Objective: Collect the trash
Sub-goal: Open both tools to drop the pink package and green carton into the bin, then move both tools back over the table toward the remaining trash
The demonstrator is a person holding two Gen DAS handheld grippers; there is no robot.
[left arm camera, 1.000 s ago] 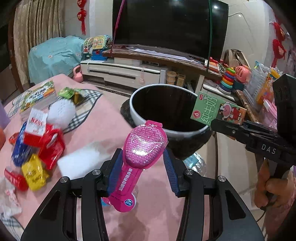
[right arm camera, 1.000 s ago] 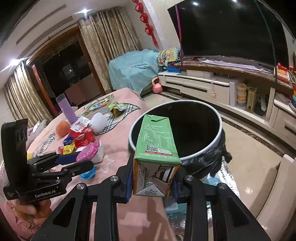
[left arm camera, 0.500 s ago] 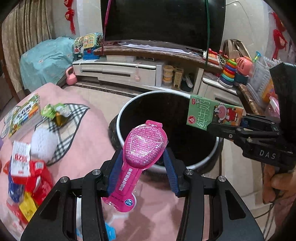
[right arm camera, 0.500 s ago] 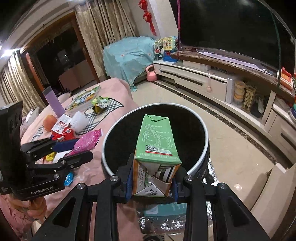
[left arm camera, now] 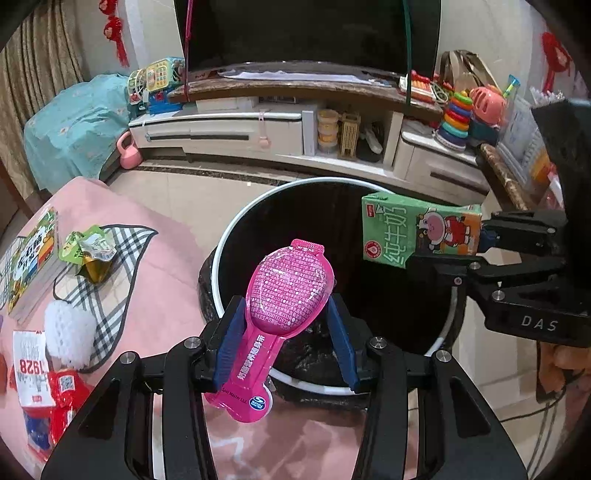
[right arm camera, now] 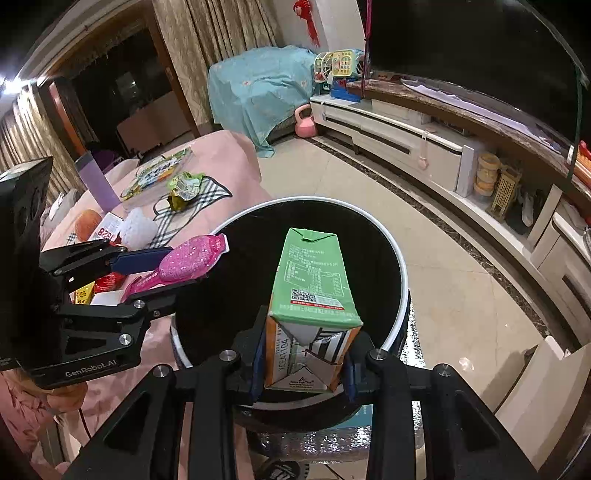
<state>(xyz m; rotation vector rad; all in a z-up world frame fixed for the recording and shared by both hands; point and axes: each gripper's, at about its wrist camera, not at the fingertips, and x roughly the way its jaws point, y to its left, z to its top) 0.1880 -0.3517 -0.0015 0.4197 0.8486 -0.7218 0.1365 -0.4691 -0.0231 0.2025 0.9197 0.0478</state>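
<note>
Nearest to us, the left gripper (left arm camera: 284,325) is clamped on a glossy pink plastic blister pack with a rounded head and narrow stem (left arm camera: 275,328), its blue pads pressing the pack's sides; the head projects over the near rim of the round black bin with a white rim (left arm camera: 236,229). The right gripper (right arm camera: 303,363) is closed on a green and orange milk carton (right arm camera: 312,295), held by its lower end with the green top pointing away, above the bin's dark opening (right arm camera: 400,266). From the left wrist view we see that carton (left arm camera: 417,230) over the bin's right side, and the right gripper (left arm camera: 480,247) behind it. To the left of the bin, the table with a pink cloth (left arm camera: 162,295) carries a white foam fruit net (left arm camera: 68,332), red wrappers (left arm camera: 66,387), a crumpled green and gold wrapper (left arm camera: 88,251) on a checked cloth (left arm camera: 118,269), and a flat printed box (left arm camera: 33,258). Farther off stand a white TV cabinet (left arm camera: 221,129) and a dark television screen (left arm camera: 295,33).
</note>
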